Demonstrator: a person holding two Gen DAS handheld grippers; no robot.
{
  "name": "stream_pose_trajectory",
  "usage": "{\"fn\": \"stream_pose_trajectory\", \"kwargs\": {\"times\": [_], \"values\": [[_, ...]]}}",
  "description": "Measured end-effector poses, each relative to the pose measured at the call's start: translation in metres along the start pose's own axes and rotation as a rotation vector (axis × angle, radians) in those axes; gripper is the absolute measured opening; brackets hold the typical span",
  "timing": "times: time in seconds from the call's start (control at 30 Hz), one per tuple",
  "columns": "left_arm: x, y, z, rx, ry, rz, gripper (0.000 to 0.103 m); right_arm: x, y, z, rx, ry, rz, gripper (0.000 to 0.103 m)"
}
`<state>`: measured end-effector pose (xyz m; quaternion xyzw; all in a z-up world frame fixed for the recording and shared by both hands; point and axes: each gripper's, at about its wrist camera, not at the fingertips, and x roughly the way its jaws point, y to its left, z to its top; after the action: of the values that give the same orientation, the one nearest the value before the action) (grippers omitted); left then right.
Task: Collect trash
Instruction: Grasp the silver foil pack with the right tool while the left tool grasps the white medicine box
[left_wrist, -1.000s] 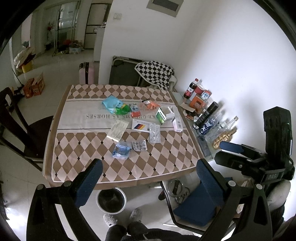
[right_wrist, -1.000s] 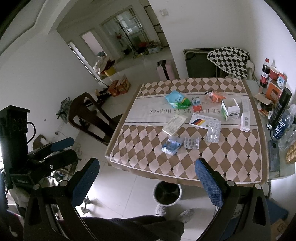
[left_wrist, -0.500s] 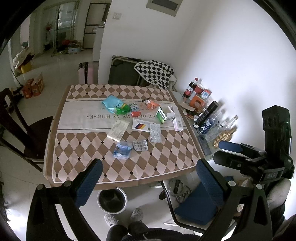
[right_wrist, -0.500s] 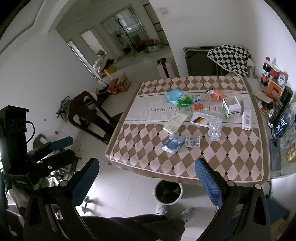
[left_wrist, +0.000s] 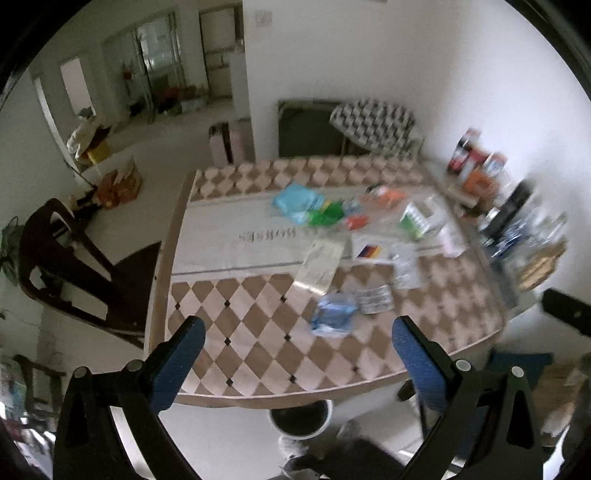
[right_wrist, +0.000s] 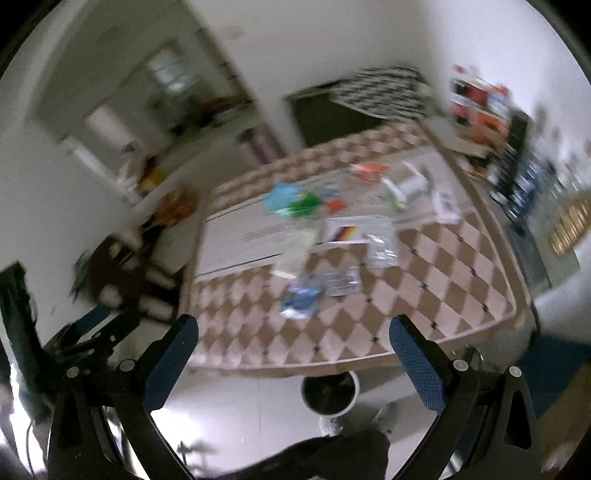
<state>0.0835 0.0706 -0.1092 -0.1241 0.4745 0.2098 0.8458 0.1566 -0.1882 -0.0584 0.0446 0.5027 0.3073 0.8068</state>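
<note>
While the trash (left_wrist: 334, 314), wrappers, blister packs and small boxes, lies scattered across the checkered table (left_wrist: 240, 332), I judge collecting not yet begun. My left gripper (left_wrist: 295, 354) and right gripper (right_wrist: 291, 350) hover short of the table's near edge, fingers spread wide, empty. A round bin (right_wrist: 330, 393) stands on the floor below.

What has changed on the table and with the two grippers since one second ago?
Both grippers, left and right, have swung: the views are blurred and the table looks nearer. Both remain open and empty. The trash, such as the blue wrapper, lies unmoved.
</note>
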Motion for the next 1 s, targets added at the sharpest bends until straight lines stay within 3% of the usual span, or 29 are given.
{"fn": "stream_pose_trajectory", "kwargs": {"times": [0.23, 0.43, 0.53, 0.73, 0.9, 1.0], "values": [[0.142, -0.014, 0.036, 0.06, 0.228, 0.021, 0.103, 0.113, -0.064, 0.039, 0.177, 0.098, -0.141, 0.103], [0.265, -0.04, 0.064, 0.129, 0.431, 0.039, 0.103, 0.247, -0.113, 0.081, 0.169, 0.258, -0.242, 0.103], [0.309, -0.047, 0.071, 0.155, 0.495, 0.041, 0.103, 0.308, -0.131, 0.1, 0.153, 0.33, -0.276, 0.103], [0.361, -0.057, 0.072, 0.175, 0.605, 0.024, 0.103, 0.386, -0.142, 0.114, 0.085, 0.439, -0.322, 0.103], [0.369, -0.062, 0.07, 0.185, 0.628, 0.023, 0.102, 0.416, -0.143, 0.111, 0.044, 0.5, -0.348, 0.103], [0.369, -0.063, 0.071, 0.161, 0.632, 0.005, 0.087, 0.422, -0.142, 0.109, 0.033, 0.504, -0.371, 0.103]]}}
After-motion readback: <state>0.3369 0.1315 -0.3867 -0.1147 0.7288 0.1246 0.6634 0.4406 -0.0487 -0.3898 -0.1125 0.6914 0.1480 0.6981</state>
